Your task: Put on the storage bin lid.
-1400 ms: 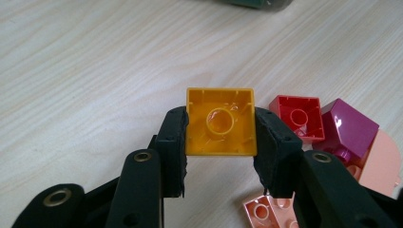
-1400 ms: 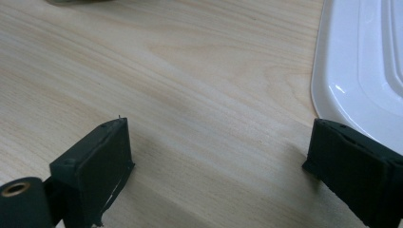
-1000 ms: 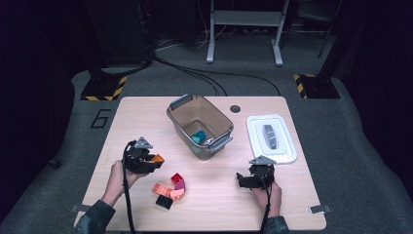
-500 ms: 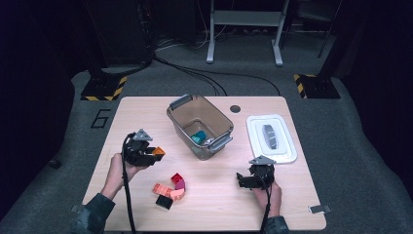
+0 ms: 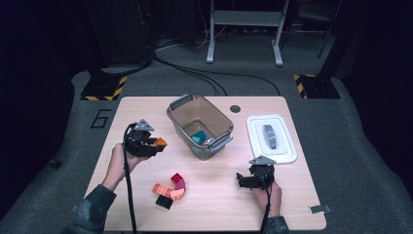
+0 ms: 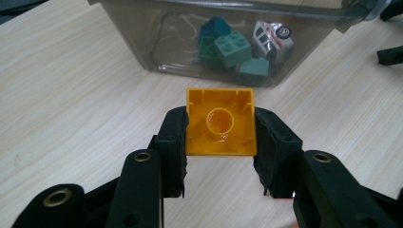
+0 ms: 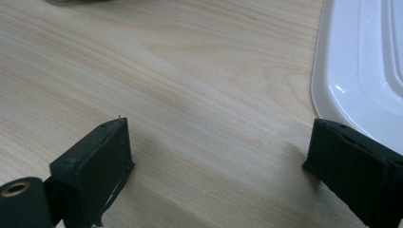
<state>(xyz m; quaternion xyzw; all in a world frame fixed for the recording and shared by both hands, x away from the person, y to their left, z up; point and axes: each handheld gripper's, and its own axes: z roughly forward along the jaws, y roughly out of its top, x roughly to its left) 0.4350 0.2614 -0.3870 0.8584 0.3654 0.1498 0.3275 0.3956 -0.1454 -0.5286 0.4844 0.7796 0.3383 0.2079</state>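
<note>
My left gripper (image 6: 219,137) is shut on an orange brick (image 6: 220,121), its hollow underside facing the camera. In the high view this gripper (image 5: 155,144) hangs above the table's left side with the orange brick (image 5: 159,142) pointing toward the clear bin (image 5: 221,142). The bin (image 6: 142,47) holds green and teal bricks (image 6: 228,50) and a small toy car (image 6: 272,35). My right gripper (image 5: 242,180) rests low at the front right, and its jaws (image 7: 216,161) stand wide open over bare wood beside the white lid (image 7: 361,76).
A small heap of red, pink and black bricks (image 5: 170,190) lies near the front edge, left of centre. The white lid (image 5: 270,139) lies flat to the right of the bin. A dark round hole (image 5: 235,108) marks the table's back.
My left gripper has risen with the orange brick and drifted toward the bin. The right gripper has stayed where it was.
</note>
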